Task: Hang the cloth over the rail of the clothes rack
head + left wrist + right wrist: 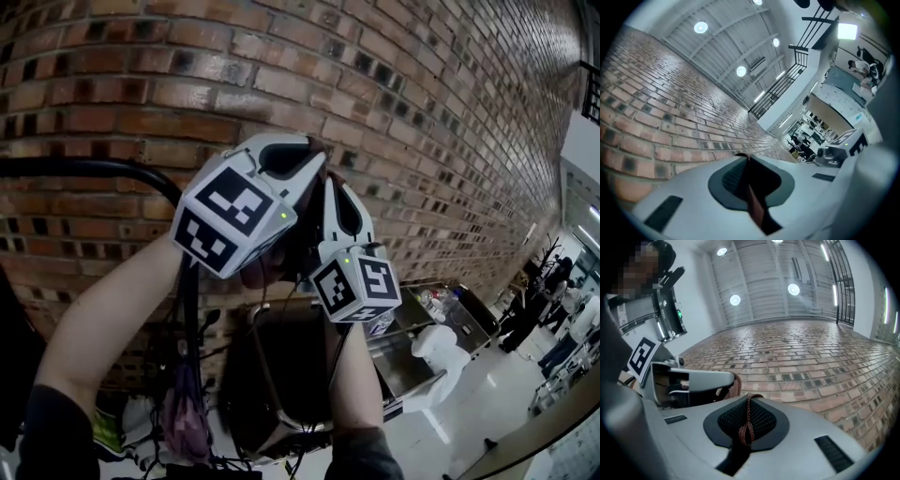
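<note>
Where the brick wall (394, 103) fills the view behind both tools, the black rail of the clothes rack (94, 169) runs in from the left and curves downward, lying to the left of the raised fingers and lower than their tips. Two bare forearms in dark sleeves reach up from the bottom edge of the head view. They hold the left gripper (298, 159) and the right gripper (336, 202) close beside each other, tips pointing up toward the wall. In the left gripper view the fingers (684, 187) are pressed together. A thin reddish-brown edge of the cloth (757, 208) is pinched in the seam between them and runs down toward the camera. In the right gripper view those fingers (801, 427) are likewise closed, clamping a narrow knitted fold of the same brown-red cloth that loops just above the pads and trails back between them. To the left of the right fingers, the tip of the left tool shows with a bit of cloth bunched at its end. The cloth sits at the fingertips of both tools, up beside the wall and apart from the rail.
</note>
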